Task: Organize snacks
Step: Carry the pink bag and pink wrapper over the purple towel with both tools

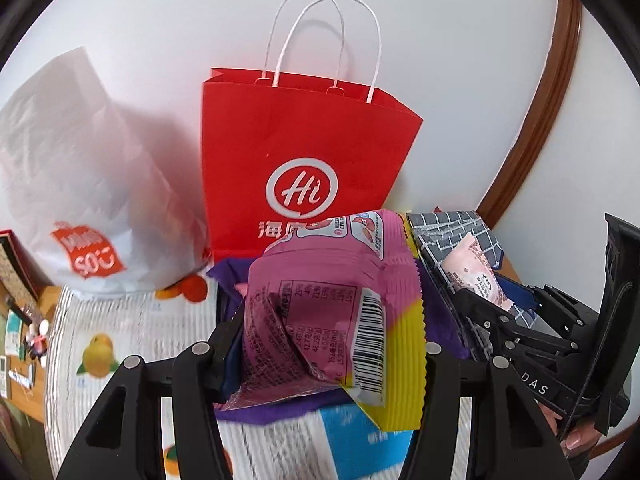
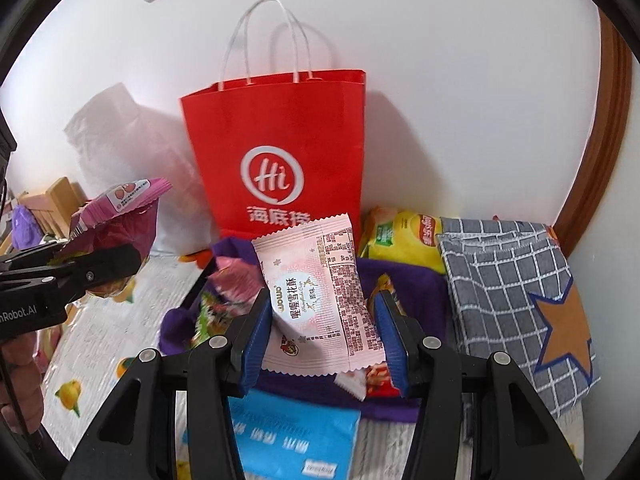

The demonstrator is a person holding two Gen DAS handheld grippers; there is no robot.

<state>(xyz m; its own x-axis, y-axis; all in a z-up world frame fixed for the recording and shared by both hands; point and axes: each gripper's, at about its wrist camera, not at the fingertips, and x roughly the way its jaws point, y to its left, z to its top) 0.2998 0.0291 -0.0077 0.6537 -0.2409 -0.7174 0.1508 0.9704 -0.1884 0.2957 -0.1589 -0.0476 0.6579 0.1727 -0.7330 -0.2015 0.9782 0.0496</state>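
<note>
In the left wrist view my left gripper (image 1: 328, 344) is shut on a magenta and yellow snack packet (image 1: 332, 304), held up in front of a red paper bag (image 1: 304, 148) with white handles. To its right, my right gripper (image 1: 492, 304) grips a pale pink packet (image 1: 476, 272). In the right wrist view my right gripper (image 2: 324, 320) presses that pale pink packet (image 2: 316, 292) between its blue pads (image 2: 260, 320). The red paper bag (image 2: 280, 148) stands open just behind. At the left edge, my left gripper (image 2: 120, 252) carries the magenta packet (image 2: 124, 208).
A purple cloth bag (image 2: 408, 280) with several snacks lies below the grippers. A yellow chip bag (image 2: 400, 240) and a grey checked cloth (image 2: 512, 280) sit to the right. A white plastic bag (image 1: 80, 184) stands left of the red bag, and a blue packet (image 2: 292, 432) lies near.
</note>
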